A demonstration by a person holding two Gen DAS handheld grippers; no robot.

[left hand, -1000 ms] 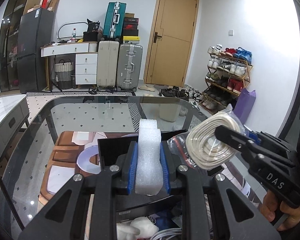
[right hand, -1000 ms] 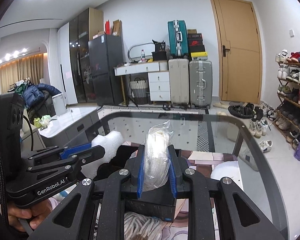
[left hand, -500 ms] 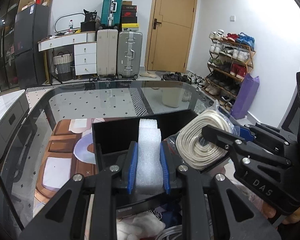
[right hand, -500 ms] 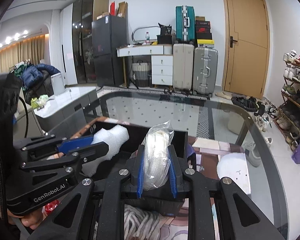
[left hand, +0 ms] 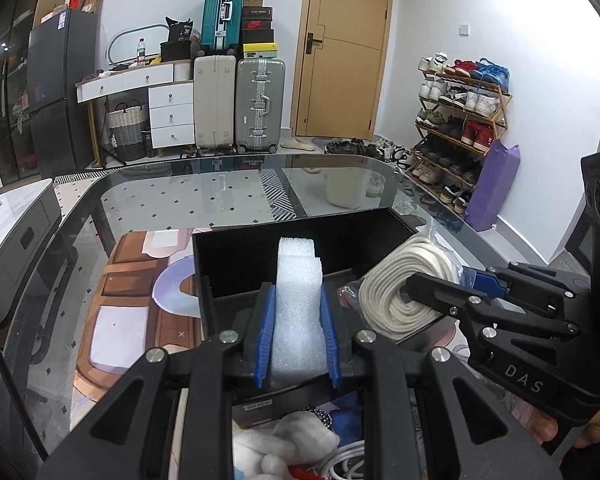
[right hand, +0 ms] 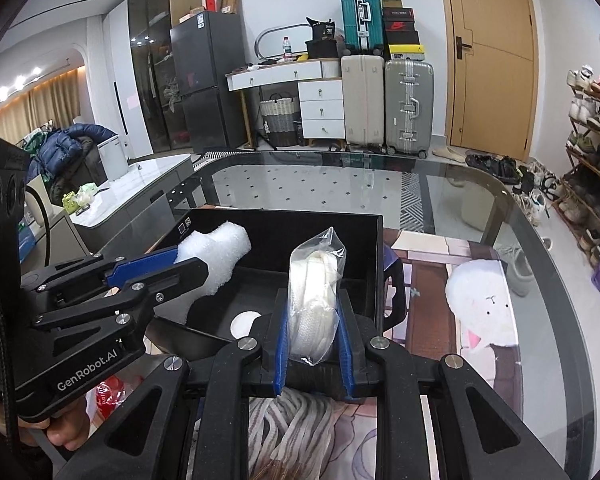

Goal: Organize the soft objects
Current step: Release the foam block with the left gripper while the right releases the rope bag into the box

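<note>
Left tool clamps a white foam block; right tool clamps a bagged rope coil, both above the black box on the glass bench.

white plush cut off by bottom edge, box floor mostly hidden, perhaps red packet behind left gripper

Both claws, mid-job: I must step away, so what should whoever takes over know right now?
Left claw: shut on the white foam piece, above the black box.
Right claw: shut on the bagged rope coil, also over the box.
Done: both items picked up and brought to the box.
Left: put both in and release; a plush toy and white cord lie near the box, still unsorted.
</note>
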